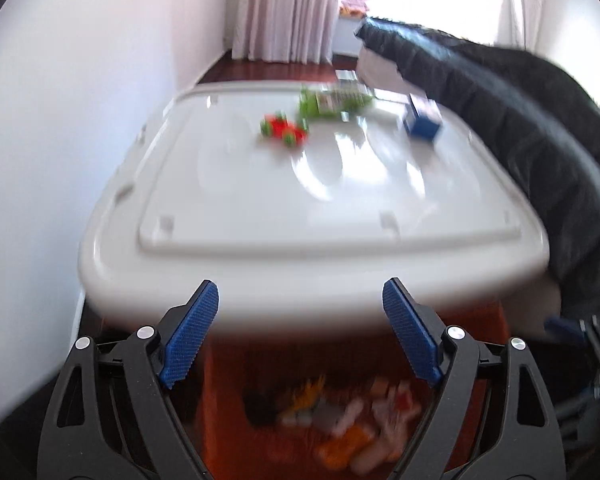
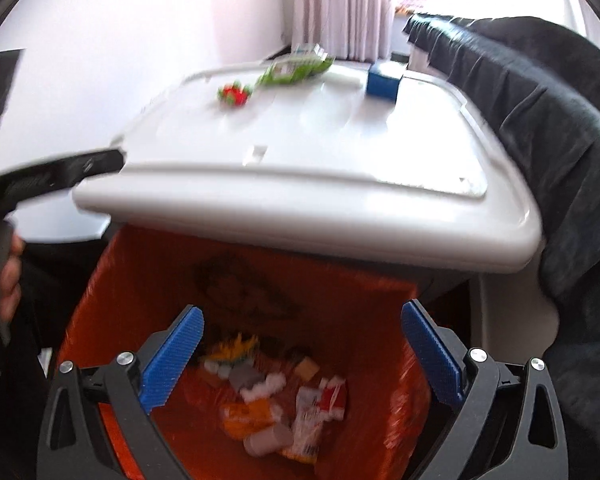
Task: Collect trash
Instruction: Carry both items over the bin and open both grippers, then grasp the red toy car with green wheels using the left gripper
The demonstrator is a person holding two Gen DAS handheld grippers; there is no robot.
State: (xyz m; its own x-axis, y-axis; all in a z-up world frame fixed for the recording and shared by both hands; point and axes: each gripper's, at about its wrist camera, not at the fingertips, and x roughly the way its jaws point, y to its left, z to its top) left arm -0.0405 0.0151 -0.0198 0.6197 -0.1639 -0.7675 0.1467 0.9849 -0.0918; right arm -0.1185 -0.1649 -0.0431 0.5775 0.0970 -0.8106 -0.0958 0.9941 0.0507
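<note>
Orange-lined bin (image 2: 260, 280) at 6 o'clock already holds wrappers (image 2: 284, 404); green packet (image 2: 296, 68), red-green scrap (image 2: 235, 94) and blue box (image 2: 383, 80) remain at 12 on the white lid (image 2: 320, 160). Left gripper (image 1: 300, 332) and right gripper (image 2: 302, 354) gape wide, empty.

Both grippers share one build. The left gripper (image 1: 296, 324) has two black plastic arms, each with long cut-out slots, and a pair of round silver screws (image 1: 146, 333) at the joints on either side. Its fingers (image 1: 192, 332) carry bright blue pads with a fine ribbed texture. The right gripper (image 2: 300, 354) looks the same: black slotted arms, silver screw heads (image 2: 478, 355), blue ribbed pads (image 2: 430, 354) on the inner faces. At the left edge of the right wrist view, a hand (image 2: 10, 276) wraps a grey handle, with a black bar above it bearing faint, blurred lettering. No sleeve can be made out there.
</note>
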